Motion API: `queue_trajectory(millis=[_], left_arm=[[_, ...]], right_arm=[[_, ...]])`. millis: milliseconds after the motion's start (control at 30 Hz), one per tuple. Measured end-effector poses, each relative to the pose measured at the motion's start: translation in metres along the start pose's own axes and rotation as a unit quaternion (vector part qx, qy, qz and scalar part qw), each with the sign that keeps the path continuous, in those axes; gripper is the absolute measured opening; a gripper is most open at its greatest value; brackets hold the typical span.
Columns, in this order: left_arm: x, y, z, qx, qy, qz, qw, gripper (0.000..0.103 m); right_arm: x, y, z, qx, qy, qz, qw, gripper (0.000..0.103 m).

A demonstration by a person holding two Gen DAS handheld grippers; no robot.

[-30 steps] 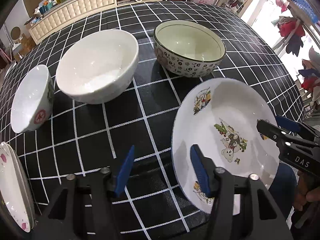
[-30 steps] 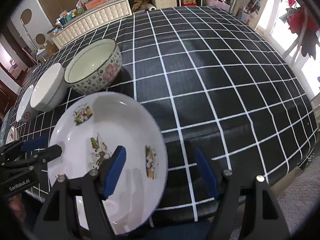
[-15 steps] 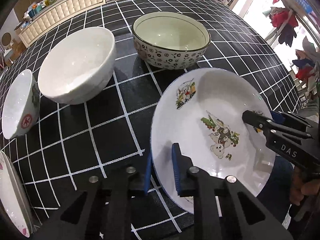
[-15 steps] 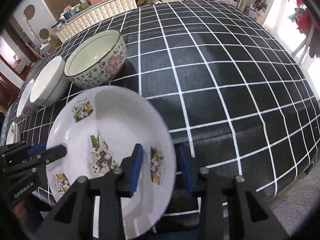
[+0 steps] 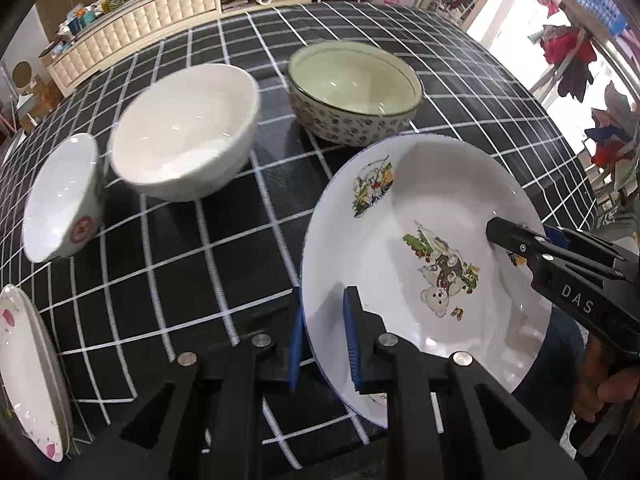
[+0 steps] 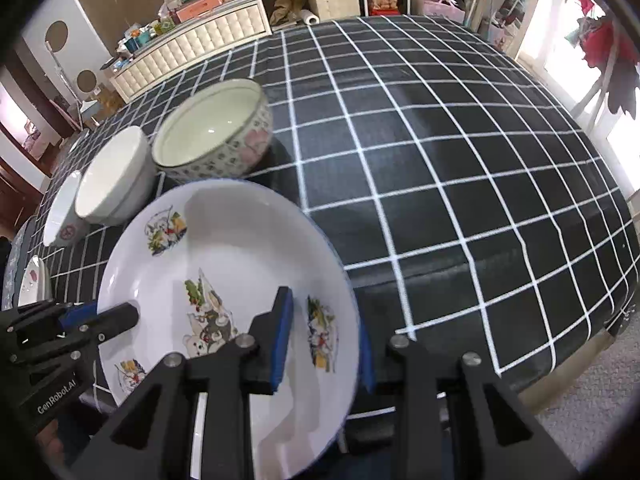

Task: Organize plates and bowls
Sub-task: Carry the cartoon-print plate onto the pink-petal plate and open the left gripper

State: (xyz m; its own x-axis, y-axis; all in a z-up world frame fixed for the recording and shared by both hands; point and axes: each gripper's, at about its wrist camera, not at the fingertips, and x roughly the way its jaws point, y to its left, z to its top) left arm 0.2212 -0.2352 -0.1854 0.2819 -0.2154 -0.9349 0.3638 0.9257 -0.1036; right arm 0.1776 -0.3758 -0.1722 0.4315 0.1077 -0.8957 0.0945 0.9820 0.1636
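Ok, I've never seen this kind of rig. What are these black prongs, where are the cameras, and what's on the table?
No robot here: a person holds one hand-held pinching tool in each hand, and a fisheye camera on each looks along its two fingers. One picture is from the left tool, the other from the right tool. Both are shut on opposite rims of the same cartoon plate, near the edge of a table under a black checked tablecloth. Behind it stand a patterned bowl, a plain white bowl and a small white bowl. A pink-flowered plate shows at the left edge.
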Motion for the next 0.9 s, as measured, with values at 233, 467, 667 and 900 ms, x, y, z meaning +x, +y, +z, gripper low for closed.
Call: queue_trajectory(millis=[233,467,667,900], left_arm=[[-0.031,0.032,-0.01,-0.024,-0.021,0.007,0.9995,0.016],[-0.072,0.074,-0.024,-0.052,-0.053,0.017,0.9971,0.015],[-0.104,0.119,-0.045,-0.086,-0.076,0.032,0.9928,0.016],[-0.131,0.181,-0.079,-0.144,-0.09,0.06,0.9837,0.016]], right_arm=[[-0.013,0.031,0.001,-0.022,-0.008,0.009,1.0,0.034],[-0.027,0.077,0.009,-0.047,-0.022,0.025,0.998,0.033],[-0.035,0.122,0.012,-0.084,-0.035,0.041,0.995,0.033],[-0.028,0.189,0.012,-0.138,-0.031,0.072,0.987,0.033]])
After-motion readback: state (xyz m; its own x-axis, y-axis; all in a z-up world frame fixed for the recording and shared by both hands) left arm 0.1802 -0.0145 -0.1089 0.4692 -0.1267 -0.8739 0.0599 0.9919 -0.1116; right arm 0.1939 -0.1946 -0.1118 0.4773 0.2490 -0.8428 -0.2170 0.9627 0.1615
